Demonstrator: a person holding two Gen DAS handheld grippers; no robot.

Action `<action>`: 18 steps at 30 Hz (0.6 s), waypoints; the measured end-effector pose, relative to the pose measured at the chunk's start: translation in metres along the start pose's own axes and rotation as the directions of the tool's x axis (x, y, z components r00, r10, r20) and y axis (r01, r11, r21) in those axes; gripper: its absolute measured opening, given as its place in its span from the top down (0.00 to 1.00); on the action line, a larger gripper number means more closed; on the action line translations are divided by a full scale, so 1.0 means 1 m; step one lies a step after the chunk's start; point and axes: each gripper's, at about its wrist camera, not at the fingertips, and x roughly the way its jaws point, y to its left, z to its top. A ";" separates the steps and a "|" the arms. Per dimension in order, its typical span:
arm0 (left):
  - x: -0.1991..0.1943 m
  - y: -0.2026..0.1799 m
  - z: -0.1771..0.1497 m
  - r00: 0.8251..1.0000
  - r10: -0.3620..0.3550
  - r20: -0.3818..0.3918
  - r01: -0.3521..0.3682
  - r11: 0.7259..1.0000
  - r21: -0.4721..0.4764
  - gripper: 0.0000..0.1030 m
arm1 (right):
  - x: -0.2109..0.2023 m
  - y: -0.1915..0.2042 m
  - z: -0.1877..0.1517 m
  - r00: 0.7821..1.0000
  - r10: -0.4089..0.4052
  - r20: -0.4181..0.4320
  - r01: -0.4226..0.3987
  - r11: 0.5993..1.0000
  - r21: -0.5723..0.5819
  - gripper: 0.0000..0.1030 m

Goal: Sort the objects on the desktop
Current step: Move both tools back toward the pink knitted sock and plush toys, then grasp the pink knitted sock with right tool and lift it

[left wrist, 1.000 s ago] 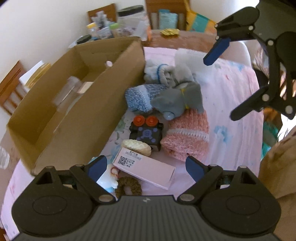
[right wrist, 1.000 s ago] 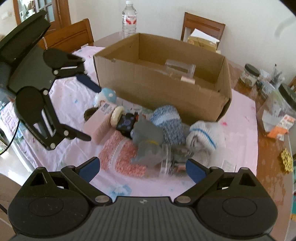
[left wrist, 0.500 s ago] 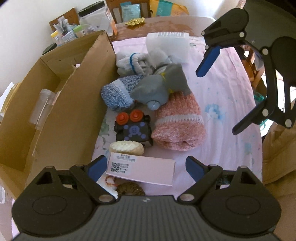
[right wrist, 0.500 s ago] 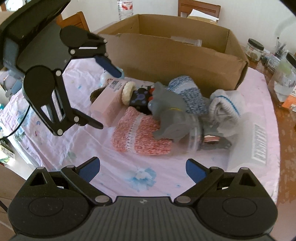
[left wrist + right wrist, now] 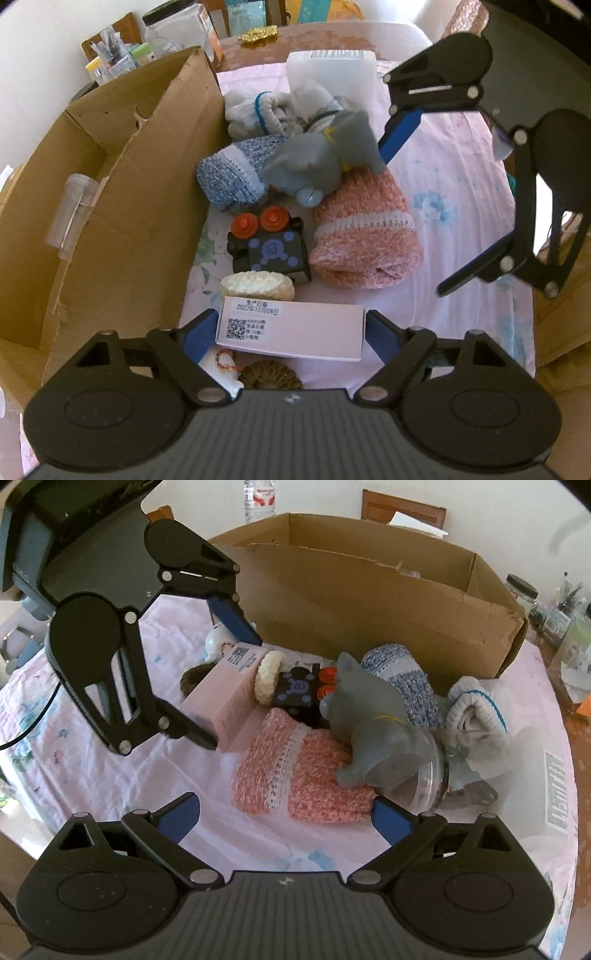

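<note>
The left gripper [image 5: 290, 333] jaws are closing around the pink box [image 5: 291, 329]; the right gripper [image 5: 284, 818] jaws stand apart before the pink sock [image 5: 295, 771].

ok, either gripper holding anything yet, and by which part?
Nothing is held yet. The left gripper is closing around the ends of the pink box; contact is unclear. The right gripper is open near the pink knit roll.
</note>
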 end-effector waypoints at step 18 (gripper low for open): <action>-0.010 0.015 -0.004 0.999 0.001 0.044 0.004 0.994 -0.113 0.19 | 0.025 0.009 0.007 0.995 -0.099 0.027 0.096 0.991 0.095 0.06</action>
